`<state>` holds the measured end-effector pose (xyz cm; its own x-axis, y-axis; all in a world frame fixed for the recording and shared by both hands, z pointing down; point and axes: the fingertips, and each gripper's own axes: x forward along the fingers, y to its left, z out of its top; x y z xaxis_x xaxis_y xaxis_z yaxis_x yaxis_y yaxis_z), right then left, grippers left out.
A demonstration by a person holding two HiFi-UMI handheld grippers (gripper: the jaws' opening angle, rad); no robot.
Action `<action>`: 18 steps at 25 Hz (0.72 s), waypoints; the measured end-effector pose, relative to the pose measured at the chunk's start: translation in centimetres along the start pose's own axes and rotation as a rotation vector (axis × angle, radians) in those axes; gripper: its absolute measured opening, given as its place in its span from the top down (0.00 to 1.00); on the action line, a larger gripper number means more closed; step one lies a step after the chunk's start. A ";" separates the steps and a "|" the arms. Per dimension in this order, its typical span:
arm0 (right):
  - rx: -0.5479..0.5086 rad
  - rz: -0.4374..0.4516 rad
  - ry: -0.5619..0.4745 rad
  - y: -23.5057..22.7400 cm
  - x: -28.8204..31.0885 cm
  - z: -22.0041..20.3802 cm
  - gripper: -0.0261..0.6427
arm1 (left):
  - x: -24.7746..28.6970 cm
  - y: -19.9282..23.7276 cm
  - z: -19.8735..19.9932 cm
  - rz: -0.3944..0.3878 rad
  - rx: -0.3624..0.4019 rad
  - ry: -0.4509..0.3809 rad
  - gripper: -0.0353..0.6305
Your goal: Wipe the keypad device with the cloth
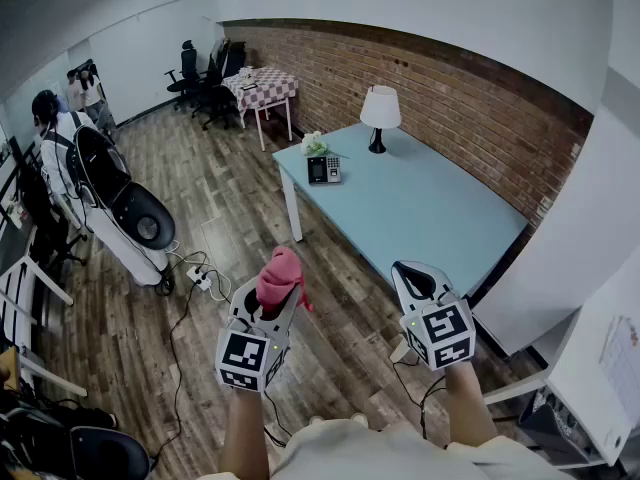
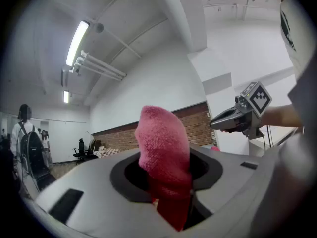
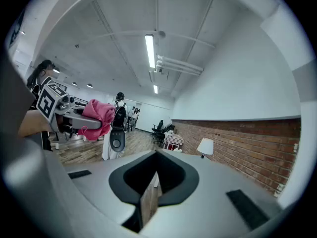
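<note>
While held well short of the table, logged nearest: left gripper (image 1: pixel 275 296), clamped on pink cloth (image 1: pixel 280 271), bunched and standing up out of the jaws; judged liable to pull free under hard rubbing, if pinched only by a fold. Beside it, right gripper (image 1: pixel 412 273), jaws pressed together, nothing between. Next, power strip (image 1: pixel 200 278) with cables on the floor; judged a snag for feet on the approach. Farther, blue table (image 1: pixel 420 213); at its left end, keypad device (image 1: pixel 323 169), untouched, just beside flowers (image 1: pixel 315 144); judged light and unbraced, likely to slide or topple the flowers if wiped one-handed. Beyond, lamp (image 1: pixel 379 116).
</note>
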<state>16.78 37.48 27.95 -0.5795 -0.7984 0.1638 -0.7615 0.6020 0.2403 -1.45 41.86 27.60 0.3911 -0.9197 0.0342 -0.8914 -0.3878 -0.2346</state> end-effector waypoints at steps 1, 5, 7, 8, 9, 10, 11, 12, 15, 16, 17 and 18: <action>-0.003 -0.003 0.003 0.0 0.2 0.0 0.93 | 0.1 0.2 0.1 0.001 0.001 -0.002 0.67; 0.007 -0.029 0.008 -0.2 0.7 0.1 0.93 | 0.2 0.8 0.0 -0.003 0.001 -0.004 0.67; 0.049 -0.042 -0.013 -0.3 0.9 0.4 0.93 | 0.1 1.3 -0.2 -0.006 -0.004 -0.005 0.67; 0.072 -0.044 -0.023 -0.3 1.0 0.5 0.93 | 0.0 1.6 -0.4 -0.006 -0.008 -0.007 0.67; 0.089 -0.046 -0.027 -0.3 1.1 0.5 0.93 | -0.1 1.9 -0.5 -0.007 -0.013 -0.011 0.67; 0.100 -0.047 -0.026 -0.3 1.3 0.5 0.93 | -0.2 2.2 -0.7 -0.008 -0.018 -0.014 0.67; 0.105 -0.050 -0.019 -0.2 1.5 0.3 0.93 | -0.3 2.5 -0.9 -0.008 -0.021 -0.014 0.67; 0.105 -0.051 -0.011 0.1 1.7 0.1 0.93 | -0.4 2.9 -1.2 -0.009 -0.022 -0.010 0.67; 0.103 -0.054 0.014 1.3 2.4 -0.5 0.93 | -0.9 3.8 -2.6 -0.017 -0.019 0.008 0.67; 0.101 -0.057 0.020 1.8 2.6 -0.7 0.93 | -1.1 4.1 -3.3 -0.019 -0.023 0.013 0.67; 0.097 -0.061 0.027 2.2 2.8 -0.8 0.93 | -1.3 4.5 -3.9 -0.021 -0.028 0.019 0.67; 0.092 -0.065 0.032 2.6 3.0 -1.0 0.93 | -1.5 4.9 -4.5 -0.023 -0.034 0.025 0.67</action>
<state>13.29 36.64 30.01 -0.5194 -0.8350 0.1815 -0.8216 0.5464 0.1624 -7.44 41.04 30.73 0.4061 -0.9116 0.0638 -0.8897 -0.4103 -0.2001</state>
